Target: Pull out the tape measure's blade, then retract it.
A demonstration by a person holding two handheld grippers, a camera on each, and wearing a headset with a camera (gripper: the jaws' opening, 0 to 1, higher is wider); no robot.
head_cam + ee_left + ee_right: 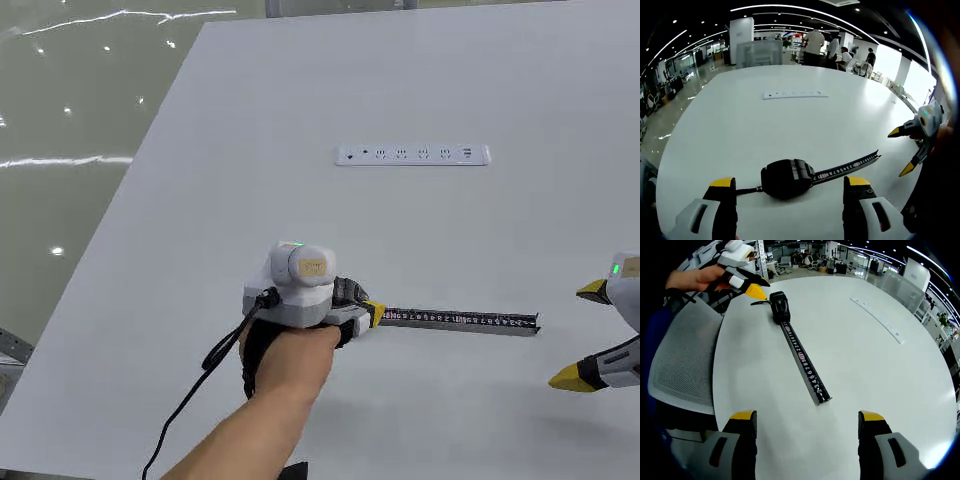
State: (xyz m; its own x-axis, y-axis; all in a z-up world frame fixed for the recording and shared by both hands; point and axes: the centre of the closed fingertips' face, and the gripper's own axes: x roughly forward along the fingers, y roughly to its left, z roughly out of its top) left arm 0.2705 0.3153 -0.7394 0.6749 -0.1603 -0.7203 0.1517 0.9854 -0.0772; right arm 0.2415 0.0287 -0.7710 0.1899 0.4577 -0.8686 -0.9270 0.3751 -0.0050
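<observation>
A black tape measure [787, 177] lies on the white table [300, 100] with its blade [460, 320] pulled out to the right, flat on the surface. My left gripper [790, 182] is open, its yellow-tipped jaws standing either side of the case without touching it; in the head view a hand holds this left gripper [360, 305] over the case. My right gripper [807, 416] is open and holds nothing, just short of the blade's hooked end [824, 399]. In the head view the right gripper [582, 335] is at the right edge, apart from the blade tip.
A white power strip [412, 155] lies further back on the table. A grey mesh chair [685, 365] stands by the table's edge beside the person. Several people stand far off beyond the table [820, 42]. A black cable [200, 380] hangs from the left gripper.
</observation>
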